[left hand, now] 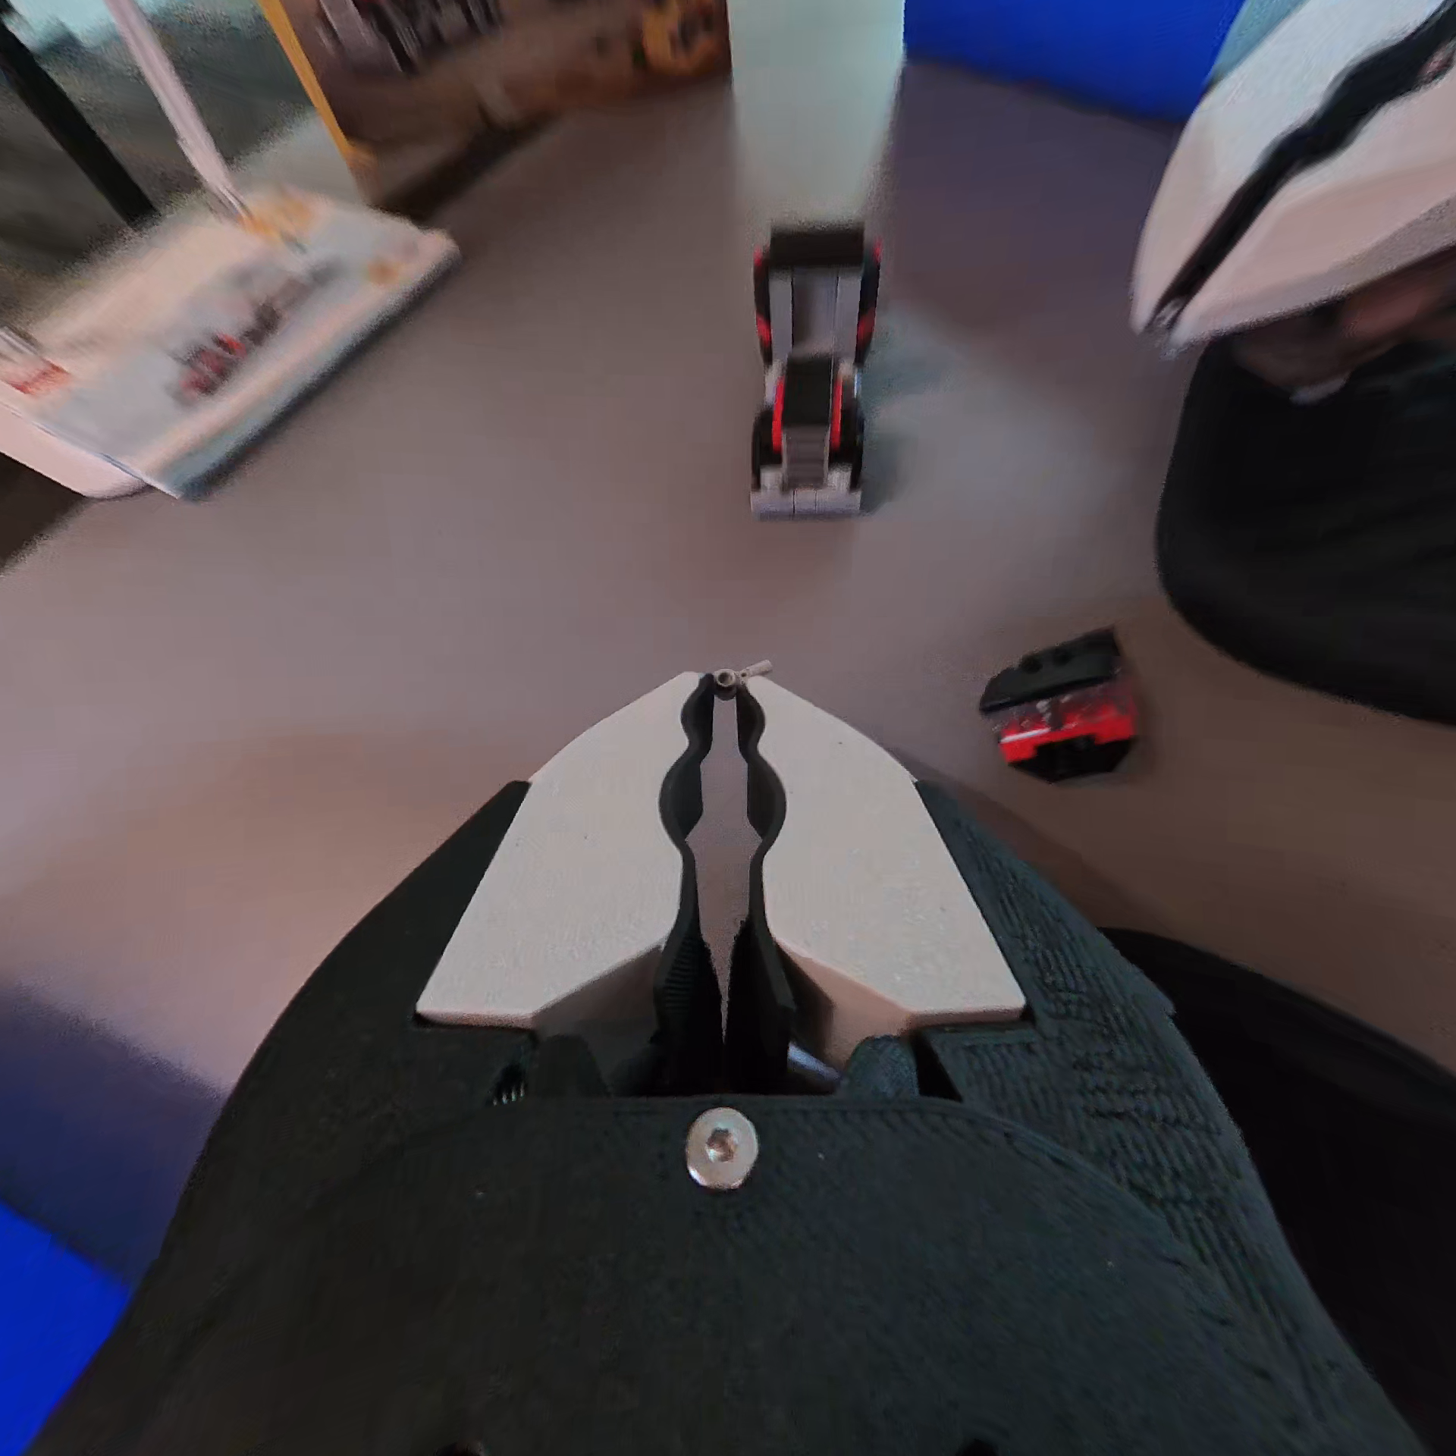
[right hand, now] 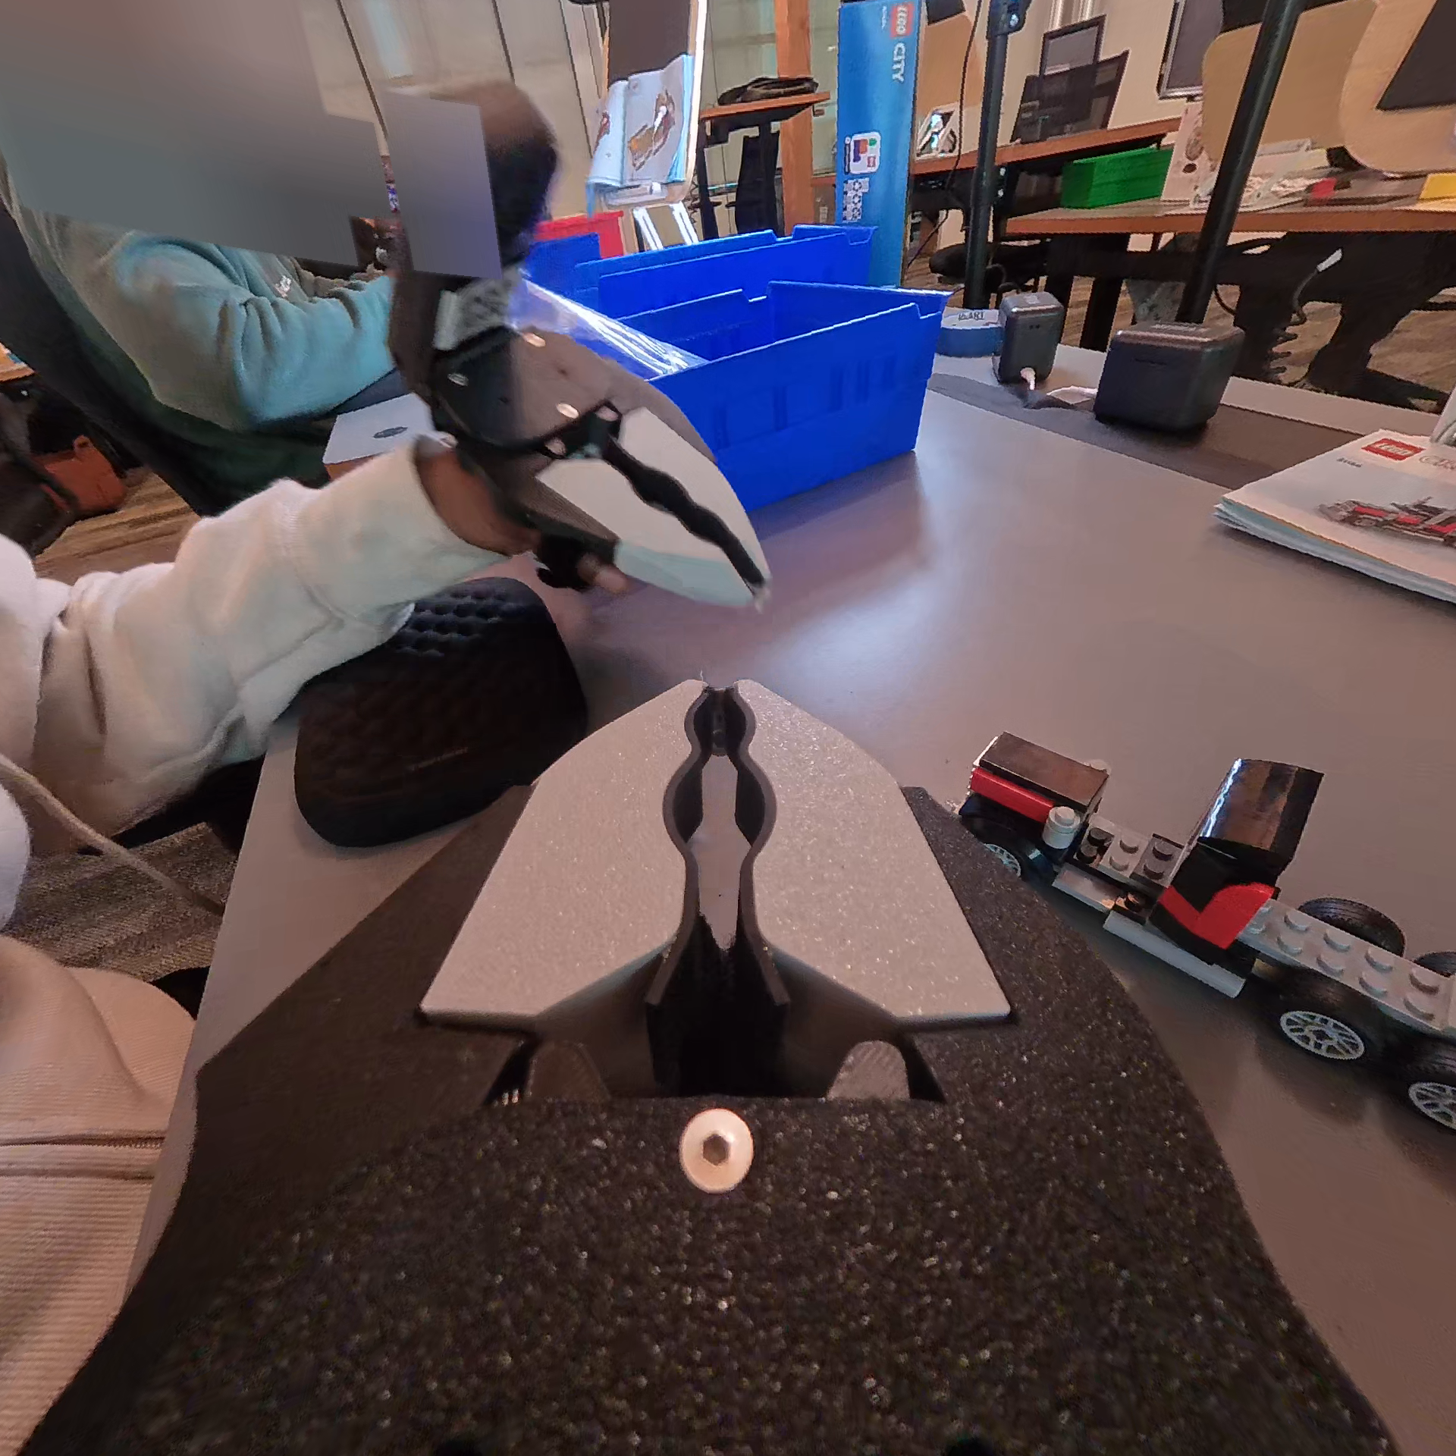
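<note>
Two blue bins (right hand: 788, 394) (contents hidden), right view only; one brick truck (right hand: 1182, 890) on table (right hand: 945, 591); one red-black brick piece (left hand: 1060, 709), left view only. Left tool (left hand: 729, 684) pinching tiny grey pin piece (left hand: 737, 679); right tool (right hand: 718, 693) closed, apparently bare.

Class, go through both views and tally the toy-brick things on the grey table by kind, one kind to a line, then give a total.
Brick truck: 1
Loose red-and-black brick assembly: 1
Small grey brick piece in the left gripper: 1
Instruction booklet: 1
Total: 4
</note>
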Available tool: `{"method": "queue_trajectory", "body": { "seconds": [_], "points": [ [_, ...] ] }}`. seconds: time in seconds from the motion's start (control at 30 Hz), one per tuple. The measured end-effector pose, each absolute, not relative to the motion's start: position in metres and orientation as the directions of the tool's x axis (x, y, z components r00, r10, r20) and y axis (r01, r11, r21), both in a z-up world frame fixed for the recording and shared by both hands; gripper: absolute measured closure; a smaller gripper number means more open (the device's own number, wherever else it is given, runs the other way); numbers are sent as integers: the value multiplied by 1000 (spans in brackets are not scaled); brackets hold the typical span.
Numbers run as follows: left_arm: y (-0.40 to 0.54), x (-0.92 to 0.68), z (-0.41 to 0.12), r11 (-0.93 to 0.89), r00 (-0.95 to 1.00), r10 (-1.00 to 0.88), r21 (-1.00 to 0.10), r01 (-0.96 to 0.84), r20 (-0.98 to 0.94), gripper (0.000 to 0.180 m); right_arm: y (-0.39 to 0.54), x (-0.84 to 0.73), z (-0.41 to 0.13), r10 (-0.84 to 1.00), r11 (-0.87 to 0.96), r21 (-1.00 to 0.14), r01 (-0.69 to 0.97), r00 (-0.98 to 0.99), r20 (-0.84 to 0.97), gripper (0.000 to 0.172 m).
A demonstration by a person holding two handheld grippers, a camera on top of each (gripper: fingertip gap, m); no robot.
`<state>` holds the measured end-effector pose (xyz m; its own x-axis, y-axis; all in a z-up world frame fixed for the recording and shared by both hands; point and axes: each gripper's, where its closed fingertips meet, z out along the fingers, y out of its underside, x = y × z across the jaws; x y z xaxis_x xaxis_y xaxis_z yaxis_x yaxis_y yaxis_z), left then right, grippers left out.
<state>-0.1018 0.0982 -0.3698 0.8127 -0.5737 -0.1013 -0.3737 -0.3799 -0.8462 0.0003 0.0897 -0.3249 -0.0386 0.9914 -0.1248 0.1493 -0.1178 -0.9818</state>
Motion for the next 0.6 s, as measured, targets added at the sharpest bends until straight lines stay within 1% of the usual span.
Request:
{"method": "queue_trajectory", "body": {
  "seconds": [0.13,0.23,0.3,0.4,0.47,0.53,0.6],
  "points": [
    [65,-112,-309,-242,886,-423,-919,-312,-190,175,91,1,-324,991,-122,-982,143,-30,-128,169],
    [22,-158,-272,-230,949,-201,-931,-285,-241,175,90,-1,-326,993,-107,-982,157,-30,-113,169],
    [-13,-197,-256,-267,967,-40,-930,-251,-250,175,89,-1,-327,995,-94,-982,166,-29,-100,169],
    [-58,-246,-262,-391,961,136,-904,-172,-241,175,89,-2,-328,995,-89,-980,176,-27,-95,169],
    [-73,-271,-273,-452,941,217,-881,-138,-259,175,89,-2,-328,995,-88,-981,176,-26,-94,169],
    [-76,-283,-286,-505,935,237,-855,-115,-266,175,89,-2,-328,995,-89,-981,174,-23,-94,169],
    [-67,-278,-294,-519,949,201,-848,-108,-243,175,90,-2,-328,995,-90,-981,171,-18,-94,169]
  ]
}}
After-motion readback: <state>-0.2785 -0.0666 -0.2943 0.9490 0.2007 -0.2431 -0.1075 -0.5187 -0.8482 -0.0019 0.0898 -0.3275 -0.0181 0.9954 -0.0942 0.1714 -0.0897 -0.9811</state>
